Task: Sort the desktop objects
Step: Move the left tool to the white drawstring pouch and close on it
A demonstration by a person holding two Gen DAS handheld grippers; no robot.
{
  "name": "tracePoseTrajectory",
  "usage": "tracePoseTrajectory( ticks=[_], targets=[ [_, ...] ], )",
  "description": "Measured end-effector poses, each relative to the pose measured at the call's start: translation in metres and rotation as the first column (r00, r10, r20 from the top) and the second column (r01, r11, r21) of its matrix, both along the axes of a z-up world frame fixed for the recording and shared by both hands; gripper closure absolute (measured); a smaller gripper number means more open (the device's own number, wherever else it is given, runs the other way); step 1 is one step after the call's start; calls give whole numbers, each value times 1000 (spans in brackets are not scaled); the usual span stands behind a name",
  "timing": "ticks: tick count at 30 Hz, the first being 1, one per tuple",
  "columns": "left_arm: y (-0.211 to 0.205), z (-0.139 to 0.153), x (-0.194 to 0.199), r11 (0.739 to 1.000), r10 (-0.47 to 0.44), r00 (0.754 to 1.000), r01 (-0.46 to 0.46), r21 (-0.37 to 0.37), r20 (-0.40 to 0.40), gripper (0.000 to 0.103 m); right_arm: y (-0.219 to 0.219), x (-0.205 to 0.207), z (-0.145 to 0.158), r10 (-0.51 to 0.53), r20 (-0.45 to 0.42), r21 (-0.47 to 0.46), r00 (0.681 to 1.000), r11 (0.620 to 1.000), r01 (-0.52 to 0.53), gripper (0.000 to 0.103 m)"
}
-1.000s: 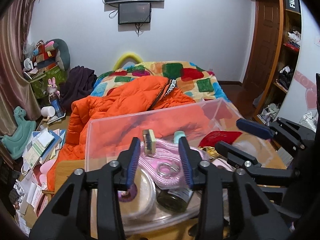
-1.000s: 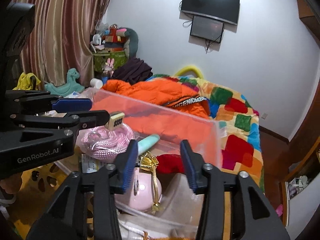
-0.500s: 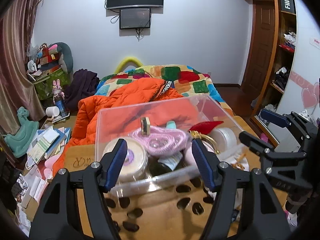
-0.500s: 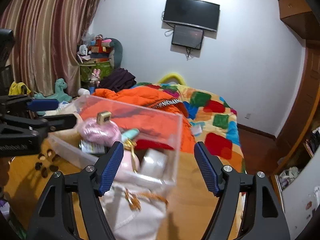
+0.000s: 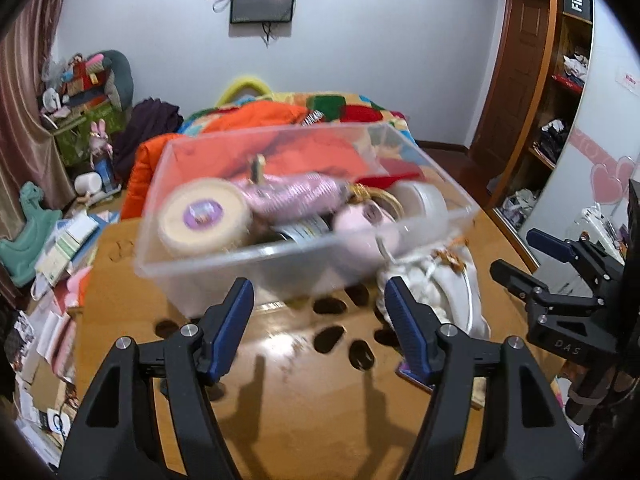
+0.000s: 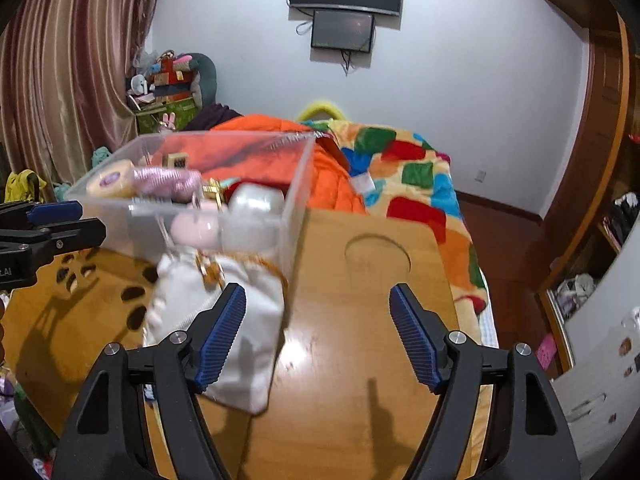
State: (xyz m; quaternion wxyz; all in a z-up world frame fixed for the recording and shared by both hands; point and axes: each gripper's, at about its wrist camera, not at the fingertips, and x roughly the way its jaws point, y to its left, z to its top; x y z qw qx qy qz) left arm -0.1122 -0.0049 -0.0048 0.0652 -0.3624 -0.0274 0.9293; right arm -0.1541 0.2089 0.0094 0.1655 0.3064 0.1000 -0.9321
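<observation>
Clear plastic bin (image 5: 304, 240) on round wooden table (image 5: 288, 400), ahead of my jaws; white cloth pouch (image 6: 224, 320) beside it, perhaps touching; bed (image 6: 404, 184) behind.

The bin (image 5: 200, 280) is clear, smooth plastic. Under it, the table (image 6: 360, 400) is glossy varnished wood. Beside the bin, the pouch (image 6: 240, 340) looks like soft white cloth. The pads (image 5: 232, 328) are ribbed blue rubber on matt black plastic.
</observation>
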Motion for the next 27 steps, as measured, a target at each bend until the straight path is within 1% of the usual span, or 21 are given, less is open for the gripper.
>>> tracePoseTrajectory(
  ticks=[3, 7, 11, 14, 16, 19, 21, 27],
  targets=[
    [10, -7, 3, 1000, -22, 999, 22, 12, 24, 36, 6, 3, -9, -8, 23, -5, 1000, 1000, 8, 32],
    [32, -9, 6, 998, -63, 998, 63, 0, 31, 36, 19, 1, -18, -23, 53, -14, 998, 1000, 23, 32],
    [52, -14, -3, 995, -104, 993, 104, -1, 59, 35, 35, -2, -23, -39, 95, -55, 995, 997, 44, 32],
    [66, -21, -12, 992, -122, 989, 123, -7, 85, 35, 44, -2, -26, -45, 90, -64, 995, 997, 51, 32],
    [71, -22, -17, 991, -130, 987, 130, 3, 91, 32, 45, -1, -27, -39, 85, -54, 996, 998, 43, 32],
    [76, -20, -21, 990, -141, 985, 140, 21, 99, 32, 44, 0, -31, -23, 79, -40, 997, 999, 26, 32],
    [83, -20, -21, 990, -143, 985, 143, 9, 97, 32, 42, -1, -35, -7, 89, -36, 996, 999, 10, 32],
    [85, -24, -18, 990, -143, 983, 142, 20, 113, 31, 36, -7, -45, 35, 122, -46, 992, 998, -30, 32]
  ],
)
